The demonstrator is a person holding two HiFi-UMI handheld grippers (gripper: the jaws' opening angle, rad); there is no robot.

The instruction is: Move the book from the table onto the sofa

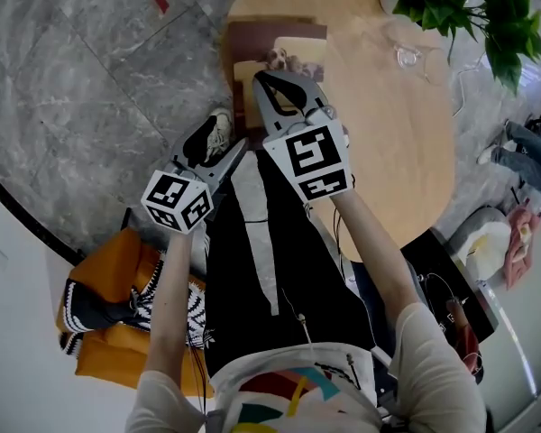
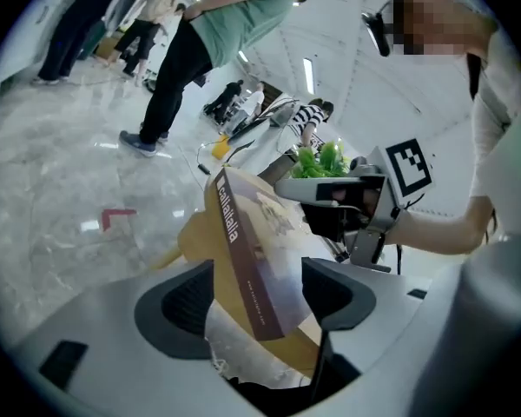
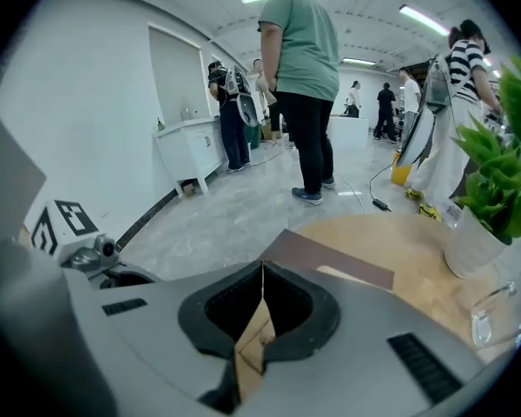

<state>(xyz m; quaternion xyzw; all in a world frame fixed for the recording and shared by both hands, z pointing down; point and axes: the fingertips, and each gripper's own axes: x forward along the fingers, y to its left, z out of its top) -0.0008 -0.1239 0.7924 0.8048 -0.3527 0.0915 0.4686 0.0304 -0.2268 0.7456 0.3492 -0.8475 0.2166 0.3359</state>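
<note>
The book (image 1: 293, 48), brown-covered with a dog picture, is at the left edge of the round wooden table (image 1: 388, 142). My right gripper (image 1: 284, 93) reaches over its near edge. In the right gripper view the right gripper (image 3: 260, 307) is shut on a thin tan edge of the book (image 3: 330, 263). The left gripper view shows the book (image 2: 252, 250) tilted up on end, spine toward me, between the wide jaws of my left gripper (image 2: 256, 298). Its pads stand clear of the book. In the head view my left gripper (image 1: 230, 152) is lower left of the table, beside my shoe (image 1: 215, 133).
An orange sofa seat (image 1: 108, 345) with a black-and-white striped cloth (image 1: 99, 309) lies at the lower left. A potted plant (image 1: 469, 7) and a glass (image 1: 413, 57) stand at the table's far side. Several people (image 3: 300, 59) stand on the grey floor beyond.
</note>
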